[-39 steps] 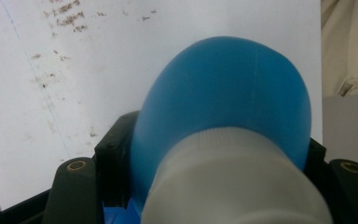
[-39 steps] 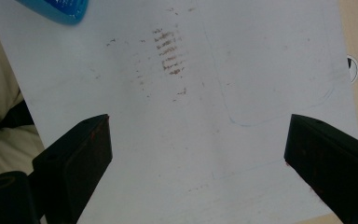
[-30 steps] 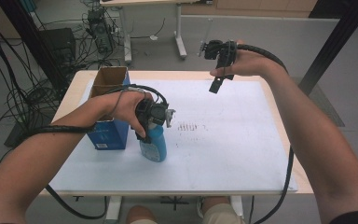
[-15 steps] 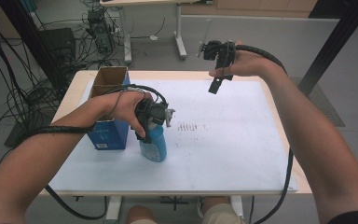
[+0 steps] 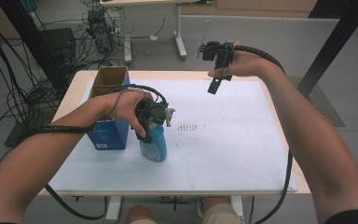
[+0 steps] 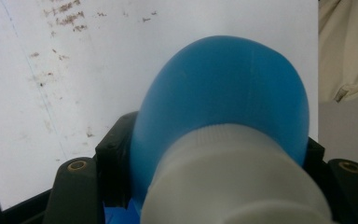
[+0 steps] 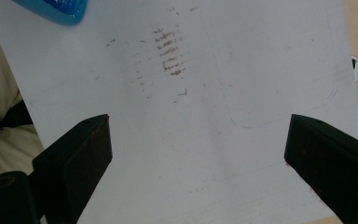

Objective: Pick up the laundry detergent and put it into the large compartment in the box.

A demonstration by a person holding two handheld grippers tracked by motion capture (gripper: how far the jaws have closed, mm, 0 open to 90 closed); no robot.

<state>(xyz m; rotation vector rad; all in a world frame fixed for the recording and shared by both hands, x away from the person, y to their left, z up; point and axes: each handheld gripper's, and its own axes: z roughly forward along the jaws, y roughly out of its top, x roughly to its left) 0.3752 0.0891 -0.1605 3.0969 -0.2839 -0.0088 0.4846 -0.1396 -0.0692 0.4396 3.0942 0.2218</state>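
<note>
Left gripper point(image 5: 151, 122) pinches blue bottle point(image 5: 153, 144) by neck, bottle upright on white sheet point(image 5: 223, 140), centre-left of high view, just beside open blue carton point(image 5: 108, 133). Grasp done; lift and placement left, likely. Right gripper point(image 5: 216, 70) jaws spread, empty, upper centre.

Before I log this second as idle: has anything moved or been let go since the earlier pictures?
Nothing visibly changed. The left gripper stays clamped on the blue bottle beside the blue box, and the right gripper still hangs open over the table's far edge.
</note>
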